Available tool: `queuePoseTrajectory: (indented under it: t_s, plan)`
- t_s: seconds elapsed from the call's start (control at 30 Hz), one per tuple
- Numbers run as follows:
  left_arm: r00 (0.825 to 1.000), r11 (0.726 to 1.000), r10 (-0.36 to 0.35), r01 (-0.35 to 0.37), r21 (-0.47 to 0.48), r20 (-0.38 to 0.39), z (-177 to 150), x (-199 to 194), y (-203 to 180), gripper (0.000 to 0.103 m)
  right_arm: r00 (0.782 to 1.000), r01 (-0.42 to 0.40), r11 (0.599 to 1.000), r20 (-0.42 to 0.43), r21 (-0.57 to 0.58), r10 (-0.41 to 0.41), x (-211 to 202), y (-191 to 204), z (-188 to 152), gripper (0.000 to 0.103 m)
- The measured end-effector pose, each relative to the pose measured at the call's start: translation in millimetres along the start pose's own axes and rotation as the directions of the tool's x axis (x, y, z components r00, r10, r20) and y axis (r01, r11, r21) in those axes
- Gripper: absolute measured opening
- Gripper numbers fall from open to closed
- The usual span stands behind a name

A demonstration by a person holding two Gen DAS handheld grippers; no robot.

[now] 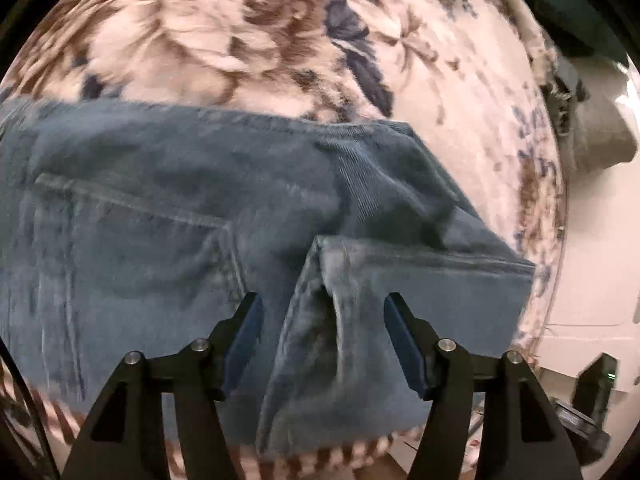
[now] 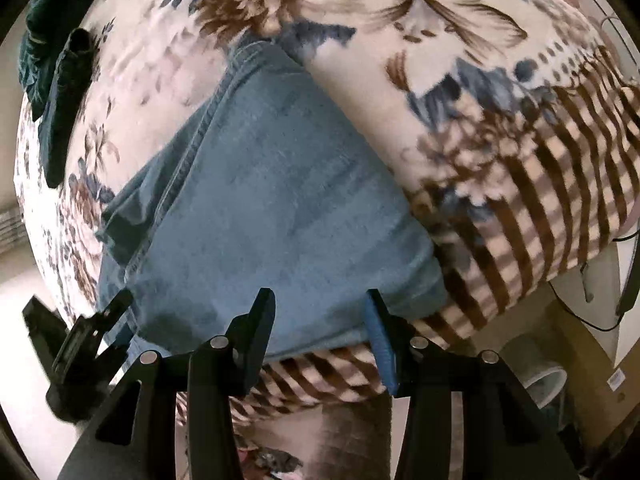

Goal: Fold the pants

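Overhead, we hold both grippers, left [image 1: 323, 312] and right [image 2: 320, 312], wide apart and empty above folded jeans [image 1: 180, 208] near the blanket's [image 2: 500, 208] edge.

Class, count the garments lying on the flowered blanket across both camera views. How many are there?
2. The blue jeans lie folded at the blanket's near edge, under both open grippers. A dark green garment lies at the far left edge. More may lie out of view.

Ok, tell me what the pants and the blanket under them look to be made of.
Pants: likely denim, a faded matte blue with diagonal weave and stitched seams around a pocket. Blanket: probably plush fleece, with a fuzzy nap and a soft-edged floral and striped print.
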State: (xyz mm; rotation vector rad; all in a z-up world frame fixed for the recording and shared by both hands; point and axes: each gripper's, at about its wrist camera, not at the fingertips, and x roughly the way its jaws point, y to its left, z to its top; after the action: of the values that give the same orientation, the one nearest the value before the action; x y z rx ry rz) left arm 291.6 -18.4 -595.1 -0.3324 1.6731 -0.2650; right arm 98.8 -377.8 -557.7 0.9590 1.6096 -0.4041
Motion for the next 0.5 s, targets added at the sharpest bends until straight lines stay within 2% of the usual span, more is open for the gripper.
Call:
queuePoseTrajectory:
  t_s: [0.03, 0.13, 0.23, 0.3, 0.4, 0.47, 0.5]
  plan:
    - [1.000, 1.000, -0.014, 0.014, 0.024, 0.009, 1, -1, -4, 0.023, 1.000, 0.014, 1.000, 0.001, -0.002, -0.014, 4, 3, 1, 0.048]
    - [0.999, 0.994, -0.010, 0.004, 0.110, 0.051, -2, -7, -18, 0.016, 0.999, 0.034, 0.999, 0.006, -0.019, -0.034, 7, 5, 1, 0.048]
    - [0.993, 0.987, -0.024, 0.004, 0.161, 0.119, -3, -21, -24, 0.015, 0.999, 0.046, 0.998, 0.011, -0.042, -0.045, 10, 9, -2, 0.048]
    - [0.991, 0.992, -0.026, 0.010, 0.124, 0.129, 4, -18, -19, 0.015, 0.999, 0.048, 0.998, 0.012, -0.045, -0.047, 10, 9, -3, 0.048]
    - [0.995, 0.997, -0.031, 0.025, 0.071, 0.091, 15, -1, -3, 0.018, 0.998, 0.056, 0.997, 0.000, -0.048, -0.056, 17, 12, -3, 0.048]
    - [0.995, 0.998, -0.060, 0.060, 0.005, 0.074, 15, 2, 8, 0.027, 0.998, 0.059, 0.997, -0.006, -0.050, -0.059, 19, 13, -3, 0.048]
    - [0.995, 0.997, -0.070, 0.072, -0.019, 0.065, 13, -2, 13, 0.029, 0.998, 0.060, 0.997, -0.010, -0.052, -0.060, 21, 16, -3, 0.048]
